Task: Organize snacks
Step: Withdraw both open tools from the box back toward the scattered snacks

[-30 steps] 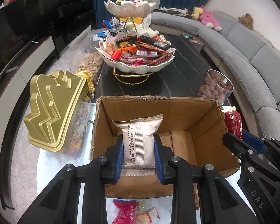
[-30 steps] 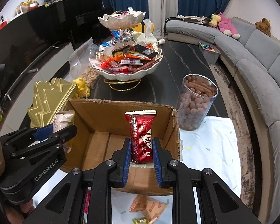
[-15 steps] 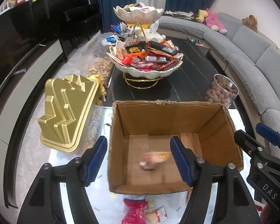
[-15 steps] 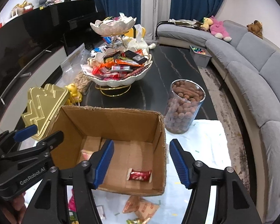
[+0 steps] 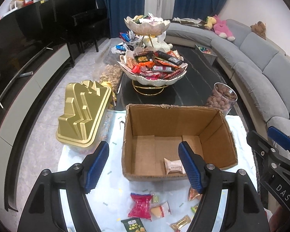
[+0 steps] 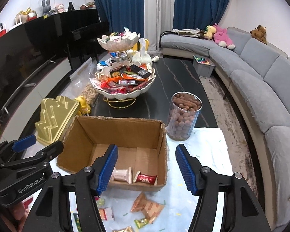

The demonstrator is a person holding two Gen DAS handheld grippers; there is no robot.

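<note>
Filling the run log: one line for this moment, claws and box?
left claw: opening, empty | right claw: open, empty | cardboard box: pale packet, red packet

Open brown cardboard box, flaps gone, ragged rim, upright on the pale cloth at the near end of the table. Inside, flat on its floor near the front wall: a pale pink-white wrapped snack, and just right of it a red wrapped snack, apart from it or barely touching. Loose snacks lie scattered on the cloth in front of the box: a red packet, an orange-tan packet, a green packet, plus small yellow and green ones.
</note>
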